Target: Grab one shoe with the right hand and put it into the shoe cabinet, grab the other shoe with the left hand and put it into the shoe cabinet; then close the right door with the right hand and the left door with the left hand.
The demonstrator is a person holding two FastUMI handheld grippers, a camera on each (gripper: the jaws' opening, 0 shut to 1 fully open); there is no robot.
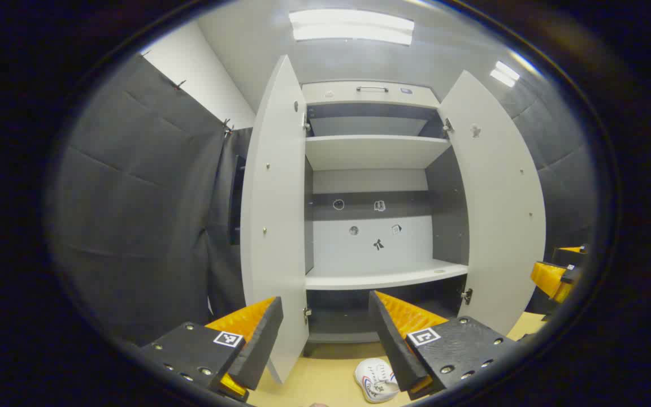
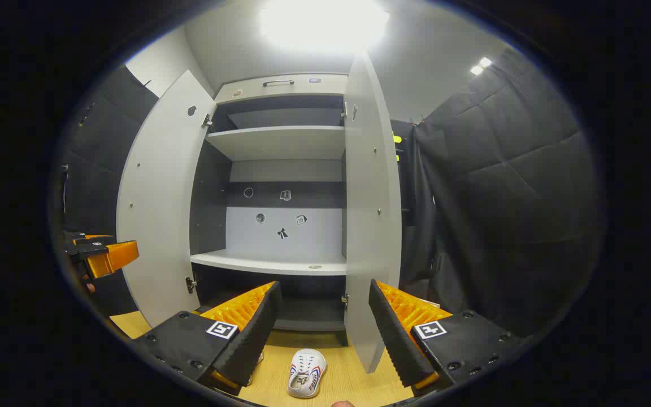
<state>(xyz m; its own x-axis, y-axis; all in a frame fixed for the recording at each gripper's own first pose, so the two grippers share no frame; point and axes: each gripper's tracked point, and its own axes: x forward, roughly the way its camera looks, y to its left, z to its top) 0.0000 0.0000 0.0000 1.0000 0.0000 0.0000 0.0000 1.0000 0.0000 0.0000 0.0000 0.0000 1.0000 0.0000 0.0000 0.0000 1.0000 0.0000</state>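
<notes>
A tall shoe cabinet stands against a dark padded booth wall, both doors swung wide open. In the left gripper view, the left door hangs directly ahead of the left gripper, and the right door opens toward the right, where the right gripper shows at the edge. Inside are pale shelves, bare, with small stickers on the back panel. The floor is light wood; ceiling lights glare overhead. Both grippers' jaws are spread open, holding nothing. One white shoe lies on the floor in front of the cabinet, just below the left gripper's right finger. In the right gripper view, a white shoe lies on the floor between and below the right gripper's open jaws, apart from them.
</notes>
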